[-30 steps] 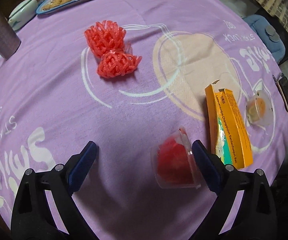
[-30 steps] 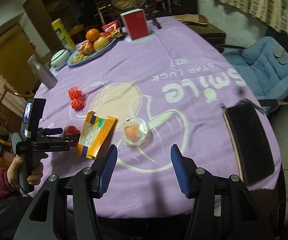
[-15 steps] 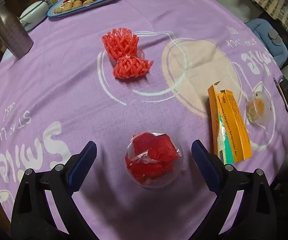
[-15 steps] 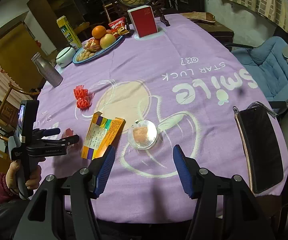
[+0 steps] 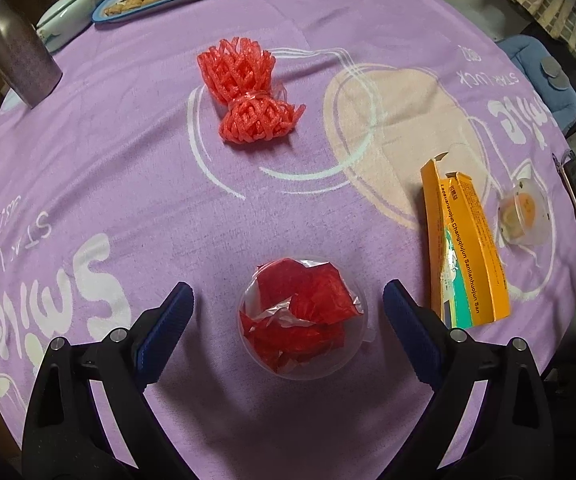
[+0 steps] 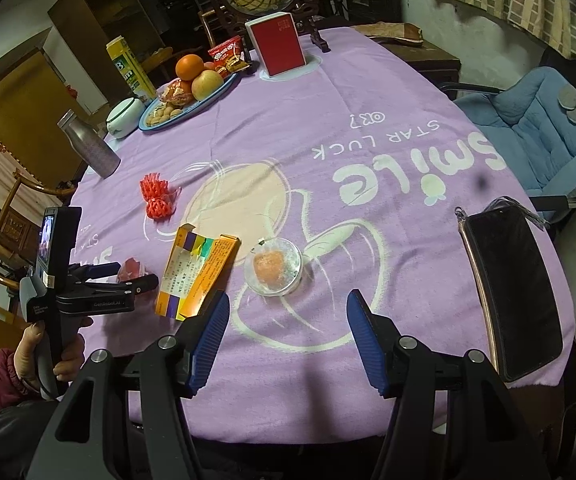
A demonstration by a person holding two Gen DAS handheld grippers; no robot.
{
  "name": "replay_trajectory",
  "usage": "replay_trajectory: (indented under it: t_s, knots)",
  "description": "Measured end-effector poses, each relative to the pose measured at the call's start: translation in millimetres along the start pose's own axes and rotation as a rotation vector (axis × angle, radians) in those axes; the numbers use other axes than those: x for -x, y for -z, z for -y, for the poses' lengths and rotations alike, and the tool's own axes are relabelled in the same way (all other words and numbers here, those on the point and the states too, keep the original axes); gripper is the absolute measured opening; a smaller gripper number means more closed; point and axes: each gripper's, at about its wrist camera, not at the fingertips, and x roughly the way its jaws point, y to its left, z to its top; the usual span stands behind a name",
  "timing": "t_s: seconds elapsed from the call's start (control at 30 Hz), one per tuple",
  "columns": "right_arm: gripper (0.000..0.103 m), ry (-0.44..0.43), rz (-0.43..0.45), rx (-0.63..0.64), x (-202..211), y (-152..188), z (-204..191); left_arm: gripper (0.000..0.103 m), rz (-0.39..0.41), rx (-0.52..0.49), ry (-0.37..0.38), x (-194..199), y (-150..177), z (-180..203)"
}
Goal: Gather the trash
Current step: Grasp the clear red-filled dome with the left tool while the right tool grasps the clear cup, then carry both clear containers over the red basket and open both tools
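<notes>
A clear plastic cup (image 5: 302, 316) stuffed with red wrapper stands on the purple tablecloth (image 5: 128, 184), centred between the fingers of my left gripper (image 5: 286, 292). That gripper is open and its pads are clear of the cup on both sides. Farther off lie a red foam net (image 5: 248, 92) and a torn orange carton (image 5: 464, 244). In the right wrist view, a second clear cup (image 6: 274, 266) with orange residue sits just beyond my right gripper (image 6: 288, 300), which is open with nothing between its fingers. The left gripper (image 6: 136, 274) shows there too, held by a hand.
A phone (image 6: 512, 296) lies at the table's right edge, with a blue padded chair (image 6: 536, 128) behind it. At the far side stand a fruit tray (image 6: 188, 96), a red box (image 6: 280, 44), a metal flask (image 6: 88, 144) and a white bowl (image 6: 126, 114).
In the left wrist view the red-filled cup lay tipped against the right finger; it now stands upright, centred between the fingers. The right gripper's view has barely shifted.
</notes>
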Motion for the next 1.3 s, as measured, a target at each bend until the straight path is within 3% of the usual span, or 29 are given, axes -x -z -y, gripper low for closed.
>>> replay_trajectory:
  t_s: [0.27, 0.5, 0.83, 1.07, 1.3]
  knots:
    - [0.061, 0.001, -0.003, 0.000, -1, 1, 1, 0.090, 0.000, 0.020, 0.004, -2, 1, -3]
    - [0.061, -0.021, -0.017, -0.007, -6, -2, 3, 0.058, 0.042, 0.026, 0.026, 9, 1, -7]
    - [0.061, -0.053, -0.114, -0.042, -56, -15, 10, 0.058, 0.113, 0.118, -0.040, 53, 21, -37]
    - [0.061, -0.055, -0.175, 0.010, -94, -20, -3, 0.058, 0.084, 0.250, -0.102, 66, 53, -73]
    - [0.066, -0.042, -0.203, 0.045, -116, -26, -16, 0.058, 0.087, 0.288, -0.145, 79, 69, -85]
